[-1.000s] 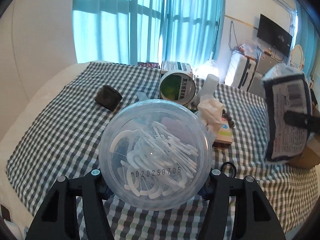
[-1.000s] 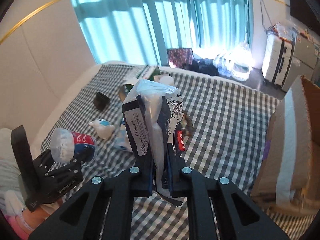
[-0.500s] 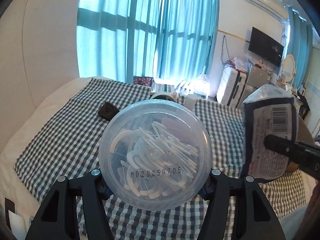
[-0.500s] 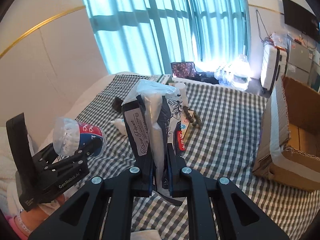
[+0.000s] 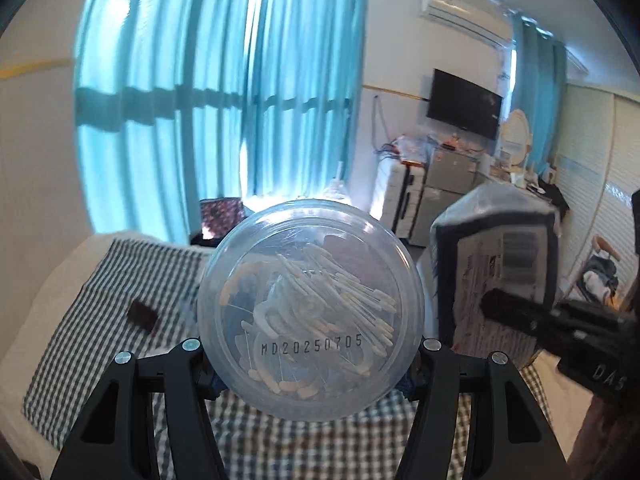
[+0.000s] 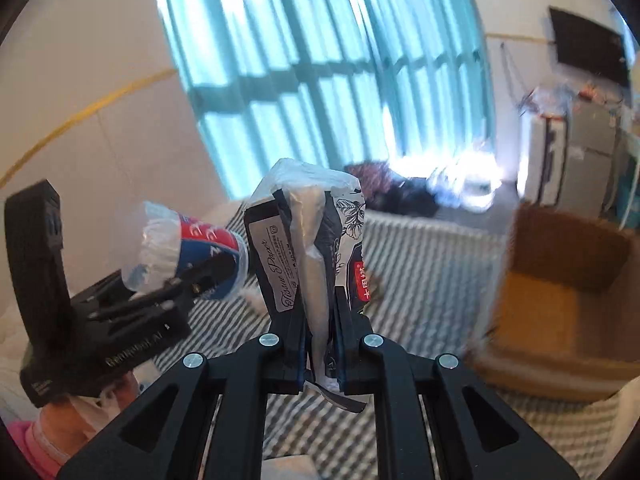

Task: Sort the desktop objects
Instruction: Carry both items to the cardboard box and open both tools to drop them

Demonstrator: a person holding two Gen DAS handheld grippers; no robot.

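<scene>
My left gripper (image 5: 311, 350) is shut on a clear round tub of white floss picks (image 5: 310, 304), held high above the checked table; its see-through bottom fills the left wrist view. From the right wrist view the same tub (image 6: 188, 248) shows a red and blue label, with the left gripper (image 6: 200, 276) at the left. My right gripper (image 6: 318, 312) is shut on a dark blue and white tissue pack (image 6: 308, 248), held upright. In the left wrist view that tissue pack (image 5: 496, 276) hangs at the right, pinched by the right gripper (image 5: 496, 304).
An open cardboard box (image 6: 560, 300) stands at the table's right end. A small black object (image 5: 141, 314) lies on the checked cloth (image 5: 100, 320) at the left. Curtains, a suitcase (image 5: 404, 196) and a wall television (image 5: 464, 104) are behind. A pink sleeve (image 6: 32, 440) shows low left.
Both grippers have risen with their loads, so the table sits lower and farther away and more of the room shows. The tub and the tissue pack stay gripped.
</scene>
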